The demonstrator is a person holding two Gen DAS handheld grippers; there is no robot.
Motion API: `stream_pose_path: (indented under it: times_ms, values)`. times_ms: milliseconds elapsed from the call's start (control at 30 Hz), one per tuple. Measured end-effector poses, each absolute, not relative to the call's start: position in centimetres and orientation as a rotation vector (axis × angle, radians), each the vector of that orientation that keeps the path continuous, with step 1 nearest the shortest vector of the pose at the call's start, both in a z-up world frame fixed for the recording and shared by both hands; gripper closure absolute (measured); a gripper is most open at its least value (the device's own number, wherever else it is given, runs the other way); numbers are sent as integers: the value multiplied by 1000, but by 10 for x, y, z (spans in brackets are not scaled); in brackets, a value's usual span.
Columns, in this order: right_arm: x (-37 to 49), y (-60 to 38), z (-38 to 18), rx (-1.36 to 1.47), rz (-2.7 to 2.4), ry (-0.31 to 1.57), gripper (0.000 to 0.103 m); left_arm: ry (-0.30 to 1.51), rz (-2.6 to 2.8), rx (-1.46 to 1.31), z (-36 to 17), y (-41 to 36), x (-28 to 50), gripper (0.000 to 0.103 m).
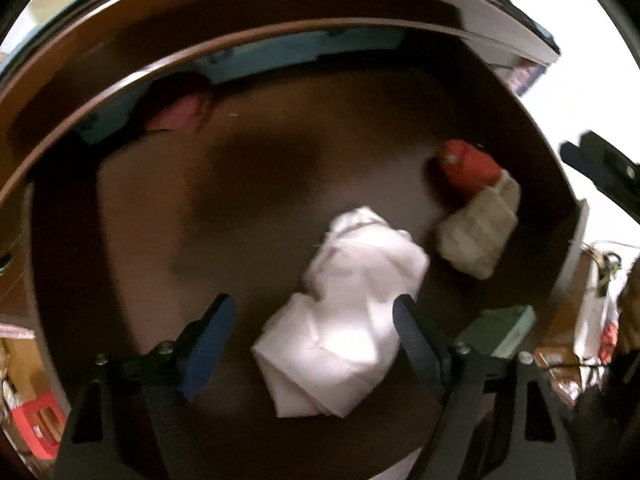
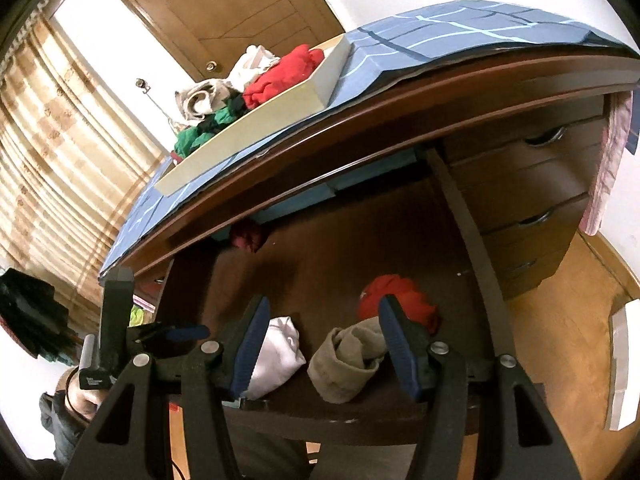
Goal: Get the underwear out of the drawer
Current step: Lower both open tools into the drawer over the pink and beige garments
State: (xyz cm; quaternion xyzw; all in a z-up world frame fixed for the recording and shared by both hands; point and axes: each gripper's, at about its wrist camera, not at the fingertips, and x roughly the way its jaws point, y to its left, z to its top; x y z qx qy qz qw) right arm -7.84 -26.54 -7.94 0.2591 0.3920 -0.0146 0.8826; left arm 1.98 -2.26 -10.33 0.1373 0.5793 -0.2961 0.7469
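The dark wooden drawer [image 1: 132, 208] is pulled open under the desk. In it lie a white bundle of underwear [image 1: 352, 304], a beige bundle [image 1: 476, 232], a red one [image 1: 468, 166] and a dark red one [image 1: 180, 110] at the back. My left gripper [image 1: 316, 336] is open just above the white bundle, its fingers on either side of it. My right gripper [image 2: 320, 344] is open and empty at the drawer's front edge, in front of the beige bundle [image 2: 344, 360], with the red one [image 2: 396, 300] behind and the white one [image 2: 276, 352] to the left.
On the desk, a cream tray [image 2: 256, 120] on a blue checked cloth [image 2: 440, 36] holds red, green, white and grey garments. A stack of closed drawers [image 2: 532, 200] stands right of the open one. A green box [image 1: 500, 328] lies at the drawer's right front corner.
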Motion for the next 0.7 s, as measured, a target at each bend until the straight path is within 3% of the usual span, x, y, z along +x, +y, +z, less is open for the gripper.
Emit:
stream_pose_path:
  times_ms: [200, 400, 533, 667, 700]
  values:
    - [-77, -271, -81, 555, -37, 837, 44, 1335, -676, 310, -113, -28, 28, 22]
    - [-73, -274, -84, 596, -25, 870, 44, 1423, -736, 284, -120, -31, 35, 30]
    - [-68, -274, -89, 655, 23, 916, 44, 1439, -790, 286, -118, -36, 33, 45]
    - [-65, -270, -89, 654, 24, 928, 44, 1444, -860, 275, -114, -41, 28, 69]
    - [-64, -269, -89, 656, 27, 934, 44, 1439, -870, 277, -112, -43, 28, 71]
